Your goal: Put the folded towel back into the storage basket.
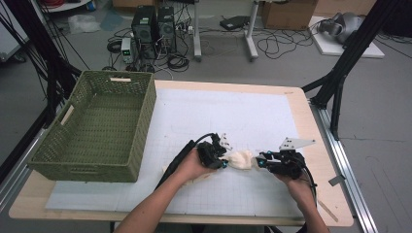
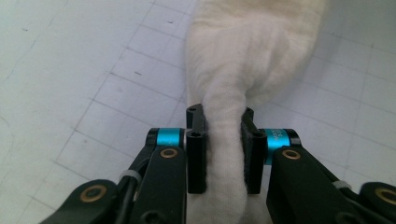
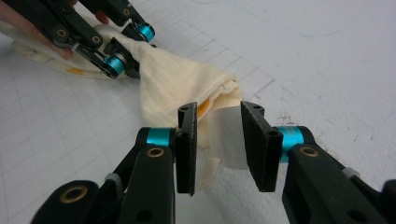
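We hold a two-jaw gripper in each hand over a white gridded mat [image 1: 204, 116] on a pale wooden table [image 1: 318, 145]. Between the two tools lies a bunched, cream-coloured soft cloth [image 1: 241, 159], with one end running under our left hand.

Our left gripper [image 1: 224, 162] has its jaws pressed on a gathered neck of the cloth: in the left gripper view the black pads [image 2: 196, 154] squeeze the fabric [image 2: 233, 70] from both sides, and the cloth widens out on the mat just beyond the tips. The left gripper [image 3: 122, 58] is also seen from the right gripper's camera, clamping the far end of the cloth [image 3: 173, 79].

Our right gripper [image 1: 261, 162] sits at the opposite end of the cloth, pointing toward the left one. In the right gripper view its gripper point [image 3: 218, 142] has a gap between the pads; the folded edge of the cloth and a pale fabric tag [image 3: 229, 135] lie between them. The left pad seems to brush the fabric, the right pad stands clear, so the jaws are narrow but not clamped.

A green woven rectangular basket [image 1: 145, 97] stands on the table well to the left of our left gripper, beyond the mat's left edge.
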Demonstrator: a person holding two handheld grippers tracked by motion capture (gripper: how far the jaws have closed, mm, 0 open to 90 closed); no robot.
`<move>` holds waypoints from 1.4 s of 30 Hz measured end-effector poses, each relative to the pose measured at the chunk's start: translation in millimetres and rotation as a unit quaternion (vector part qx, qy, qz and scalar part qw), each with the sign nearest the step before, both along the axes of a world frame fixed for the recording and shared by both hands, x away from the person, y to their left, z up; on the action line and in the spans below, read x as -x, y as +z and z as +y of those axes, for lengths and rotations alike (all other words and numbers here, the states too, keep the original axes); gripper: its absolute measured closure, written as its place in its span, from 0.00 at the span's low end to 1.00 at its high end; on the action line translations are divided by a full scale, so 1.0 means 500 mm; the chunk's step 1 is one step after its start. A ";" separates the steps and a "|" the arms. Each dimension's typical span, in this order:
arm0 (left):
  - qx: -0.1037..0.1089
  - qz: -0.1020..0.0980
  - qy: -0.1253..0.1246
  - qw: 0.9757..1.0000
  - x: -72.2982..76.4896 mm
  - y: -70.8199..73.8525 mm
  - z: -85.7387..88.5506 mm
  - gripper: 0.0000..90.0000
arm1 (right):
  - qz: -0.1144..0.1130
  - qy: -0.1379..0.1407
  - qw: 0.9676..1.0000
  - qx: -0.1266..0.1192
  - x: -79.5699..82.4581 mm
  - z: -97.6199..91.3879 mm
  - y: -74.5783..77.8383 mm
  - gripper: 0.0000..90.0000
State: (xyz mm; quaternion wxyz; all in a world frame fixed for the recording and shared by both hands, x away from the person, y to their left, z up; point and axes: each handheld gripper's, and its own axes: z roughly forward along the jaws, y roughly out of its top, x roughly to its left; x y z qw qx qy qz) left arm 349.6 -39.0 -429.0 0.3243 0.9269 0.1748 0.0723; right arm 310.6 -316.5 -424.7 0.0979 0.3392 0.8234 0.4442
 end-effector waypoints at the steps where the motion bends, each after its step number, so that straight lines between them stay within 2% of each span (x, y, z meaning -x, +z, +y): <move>1: 0.004 0.001 0.004 1.000 -0.001 0.000 0.001 0.87 | -0.002 -0.001 1.000 -0.001 0.002 -0.001 0.002 0.74; 5: 0.008 0.010 0.012 1.000 0.000 0.006 0.006 0.88 | -0.009 -0.005 1.000 -0.008 0.010 -0.007 0.007 0.67; 8: 0.027 0.009 0.021 0.999 0.003 0.016 0.017 0.88 | -0.011 -0.010 1.000 -0.025 0.017 -0.013 0.008 0.54; 12: 0.052 0.005 0.035 0.998 0.003 0.037 0.042 0.88 | -0.021 -0.013 0.999 -0.029 0.027 -0.021 0.007 0.46; 13: 0.058 0.002 0.039 0.998 0.004 0.042 0.048 0.88 | -0.025 -0.013 0.999 -0.029 0.028 -0.023 0.005 0.44; 18: 0.089 -0.019 0.071 0.993 0.004 0.064 0.074 0.88 | -0.015 -0.017 0.999 -0.030 0.033 -0.032 -0.004 0.39; 19: 0.100 -0.019 0.076 0.992 0.004 0.067 0.077 0.88 | -0.015 -0.016 0.999 -0.030 0.033 -0.033 -0.005 0.39; 22: 0.114 -0.024 0.088 0.989 0.001 0.075 0.088 0.88 | -0.018 -0.012 0.999 -0.032 0.036 -0.032 -0.005 0.38; 23: 0.119 -0.020 0.090 0.989 0.000 0.076 0.091 0.88 | -0.019 -0.011 0.999 -0.032 0.037 -0.032 -0.005 0.37; 25: 0.126 -0.017 0.092 0.988 -0.002 0.076 0.095 0.88 | -0.020 -0.010 0.999 -0.031 0.039 -0.032 -0.005 0.36; 31: 0.132 -0.001 0.083 0.988 -0.005 0.076 0.098 0.88 | -0.015 -0.012 0.999 -0.033 0.040 -0.036 -0.007 0.31; 33: 0.137 0.001 0.083 0.987 -0.005 0.078 0.100 0.88 | -0.012 -0.013 0.999 -0.034 0.040 -0.036 -0.007 0.30; 38: 0.158 0.006 0.088 0.983 -0.006 0.085 0.109 0.88 | -0.012 -0.011 0.999 -0.031 0.040 -0.031 -0.007 0.27; 42: 0.167 0.004 0.089 0.982 -0.010 0.091 0.116 0.88 | -0.014 -0.014 0.999 -0.031 0.038 -0.029 -0.007 0.25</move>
